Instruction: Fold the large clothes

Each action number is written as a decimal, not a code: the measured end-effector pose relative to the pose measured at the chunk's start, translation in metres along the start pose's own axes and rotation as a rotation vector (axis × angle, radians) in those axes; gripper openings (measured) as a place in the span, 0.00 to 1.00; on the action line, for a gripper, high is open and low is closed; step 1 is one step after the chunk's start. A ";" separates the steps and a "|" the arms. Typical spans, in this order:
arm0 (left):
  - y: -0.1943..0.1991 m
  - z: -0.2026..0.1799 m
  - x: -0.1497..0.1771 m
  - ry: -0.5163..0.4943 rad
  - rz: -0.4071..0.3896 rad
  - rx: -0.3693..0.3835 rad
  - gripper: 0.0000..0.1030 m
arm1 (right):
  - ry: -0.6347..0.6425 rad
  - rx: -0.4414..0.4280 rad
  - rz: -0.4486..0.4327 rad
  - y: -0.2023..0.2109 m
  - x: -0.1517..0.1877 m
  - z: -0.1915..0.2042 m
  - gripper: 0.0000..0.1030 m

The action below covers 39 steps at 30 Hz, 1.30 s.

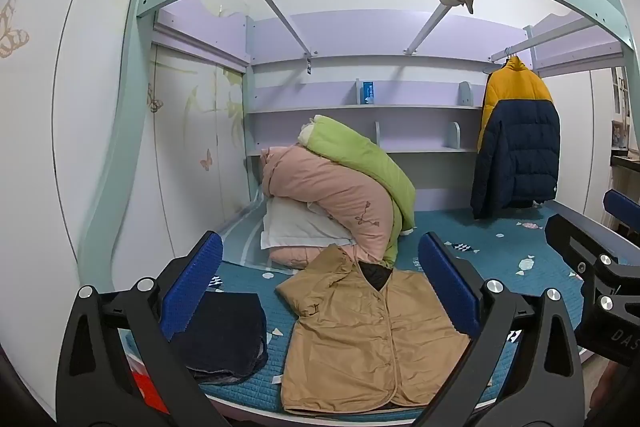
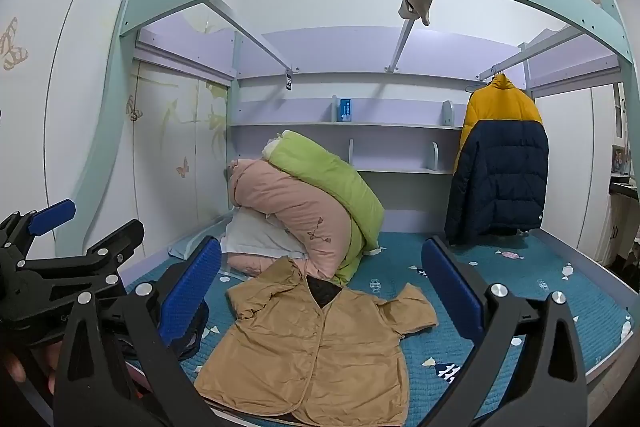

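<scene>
Here, smooth tan jacket [image 1: 372, 339] lies flat on quilted blue bedspread [image 1: 532, 267]

Tan button-front jacket [image 1: 360, 339] showing plain fabric with a black lining at the neck, lower centre. Teal quilted bedspread [image 1: 500, 259] carrying a white-and-pink fish and candy print. Folded dark navy garment [image 1: 224, 335] sitting lower left. Pink quilt [image 1: 332, 203] with a small embroidered sprig, green quilt [image 1: 360, 159] over it. Puffer jacket [image 1: 516, 135] showing yellow over navy, right. Gripper pads [image 1: 192, 283] showing blue.
</scene>
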<state>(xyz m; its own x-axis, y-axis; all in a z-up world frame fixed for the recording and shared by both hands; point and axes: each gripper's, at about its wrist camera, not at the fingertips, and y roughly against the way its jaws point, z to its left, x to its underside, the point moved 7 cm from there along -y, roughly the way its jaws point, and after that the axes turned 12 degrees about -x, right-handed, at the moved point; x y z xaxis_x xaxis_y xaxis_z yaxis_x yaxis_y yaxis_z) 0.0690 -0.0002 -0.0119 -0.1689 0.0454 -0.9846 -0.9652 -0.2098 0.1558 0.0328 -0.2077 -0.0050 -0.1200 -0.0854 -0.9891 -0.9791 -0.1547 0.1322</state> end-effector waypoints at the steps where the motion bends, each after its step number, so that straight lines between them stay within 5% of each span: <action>1: 0.000 0.000 0.000 -0.001 0.001 0.001 0.95 | 0.000 0.001 0.000 0.000 0.000 0.000 0.94; 39: 0.002 0.001 0.003 -0.012 -0.001 0.000 0.95 | -0.018 -0.003 0.002 -0.004 0.012 -0.005 0.94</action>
<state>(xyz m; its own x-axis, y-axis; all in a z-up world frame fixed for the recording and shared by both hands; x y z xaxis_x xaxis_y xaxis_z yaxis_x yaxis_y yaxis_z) 0.0659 0.0007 -0.0146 -0.1701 0.0578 -0.9837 -0.9654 -0.2100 0.1546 0.0364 -0.2133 -0.0167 -0.1250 -0.0677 -0.9898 -0.9783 -0.1575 0.1343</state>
